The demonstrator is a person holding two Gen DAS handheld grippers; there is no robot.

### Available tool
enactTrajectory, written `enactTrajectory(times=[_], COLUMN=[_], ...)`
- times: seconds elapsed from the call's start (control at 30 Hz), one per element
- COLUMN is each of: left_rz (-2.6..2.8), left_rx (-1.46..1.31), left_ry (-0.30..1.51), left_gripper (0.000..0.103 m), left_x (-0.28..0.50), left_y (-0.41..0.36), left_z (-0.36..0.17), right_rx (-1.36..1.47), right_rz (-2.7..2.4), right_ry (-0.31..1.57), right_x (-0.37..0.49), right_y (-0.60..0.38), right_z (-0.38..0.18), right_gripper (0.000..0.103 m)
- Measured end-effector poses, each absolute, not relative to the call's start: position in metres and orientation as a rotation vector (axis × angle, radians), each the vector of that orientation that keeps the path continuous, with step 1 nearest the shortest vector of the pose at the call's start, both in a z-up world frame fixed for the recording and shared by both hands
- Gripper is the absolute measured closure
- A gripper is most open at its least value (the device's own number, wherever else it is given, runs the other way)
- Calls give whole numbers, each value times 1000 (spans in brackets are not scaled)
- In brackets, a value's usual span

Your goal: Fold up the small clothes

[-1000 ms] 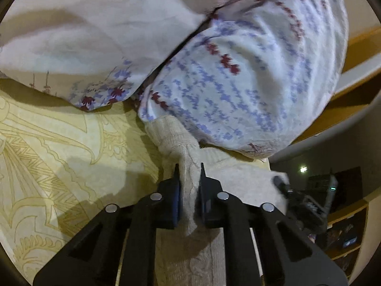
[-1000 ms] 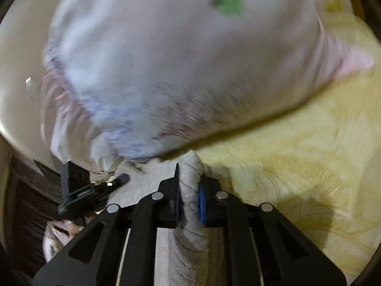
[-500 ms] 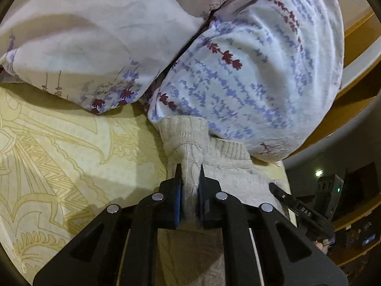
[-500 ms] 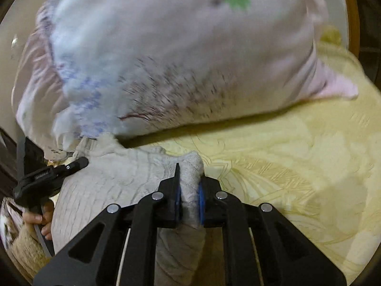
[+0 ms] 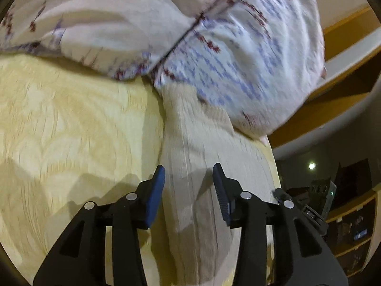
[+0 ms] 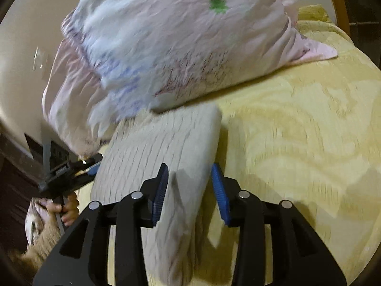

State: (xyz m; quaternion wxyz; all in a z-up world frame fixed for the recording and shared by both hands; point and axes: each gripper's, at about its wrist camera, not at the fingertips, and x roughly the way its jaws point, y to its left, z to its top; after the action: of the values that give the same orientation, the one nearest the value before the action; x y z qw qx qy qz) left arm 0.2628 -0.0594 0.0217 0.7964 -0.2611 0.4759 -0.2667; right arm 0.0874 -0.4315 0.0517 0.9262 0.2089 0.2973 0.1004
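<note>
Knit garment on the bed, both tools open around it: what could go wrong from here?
1. The knit garment lies with its far edge against the floral pillow; smoothing or refolding could nudge it under the pillow or skew the fold.
2. Both the left tool and right tool straddle the cloth with jaws open; pulling back low might snag the ribbing.
3. The garment sits near the edge of the yellow bedspread and could slide off.

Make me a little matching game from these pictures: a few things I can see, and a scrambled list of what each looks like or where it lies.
Things:
1. knitted garment
2. bedspread
3. pillow
4. left claw

Descriptions:
a. yellow, patterned, under everything
b. open, fingers either side of the knit
c. beige, ribbed, lying flat
d. pale, floral print, at the garment's far end

Pairs: 1-c, 2-a, 3-d, 4-b
</note>
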Motion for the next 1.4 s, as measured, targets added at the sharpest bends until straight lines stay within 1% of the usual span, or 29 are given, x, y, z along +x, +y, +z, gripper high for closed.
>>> enactTrajectory(times=[0.03,0.07,0.13,0.2,0.27,0.33,0.4,0.43,0.47,0.5,0.53,0.57,0.77,0.87,1.03,1.2,1.4], left_rz=[-582,-583,-571,-570,-559,-551,-557,-561,-563,-558,-557,-559,-586,-599,-618,-623,-605], left_rx=[-555,-550,-533,-529,-522,-502,-524,-538,-550,-558,-563,-567,-553,-493,-369,-352,-303], left_ry=[1028,1026,1010,1009,1011,1004,997,995,989,984,979,974,997,1004,1010,1041,1040], left_gripper=[58,57,56,52,45,42,38,34,28,24,20,18,17,17,12,12,12], left_x=[256,252,245,243,243,242,242,242,242,243,244,244,256,257,255,260,262], left_y=[-62,-65,-70,-70,-76,-78,-74,-72,-70,-68,-68,-65,-75,-86,-108,-117,-125], left_z=[21,20,22,22,21,19,21,22,23,24,25,26,23,22,21,12,15], right_rx=[404,379,369,399,434,434,439,463,501,528,574,592,676,697,684,684,679], right_rz=[197,165,105,72,55,48,61,79,96,111,139,145,169,175,181,204,232], right_ry=[622,611,585,588,626,629,616,602,585,574,558,554,612,629,661,657,662], right_x=[86,87,86,89,98,98,94,90,86,84,83,84,111,122,133,132,133], right_y=[-426,-422,-421,-425,-427,-426,-425,-429,-434,-438,-445,-447,-455,-455,-450,-447,-443], right_z=[47,46,46,41,28,24,30,35,39,41,44,46,41,37,30,29,29], right_gripper=[89,93,95,95,95,95,93,84,73,64,47,43,42,42,39,39,39])
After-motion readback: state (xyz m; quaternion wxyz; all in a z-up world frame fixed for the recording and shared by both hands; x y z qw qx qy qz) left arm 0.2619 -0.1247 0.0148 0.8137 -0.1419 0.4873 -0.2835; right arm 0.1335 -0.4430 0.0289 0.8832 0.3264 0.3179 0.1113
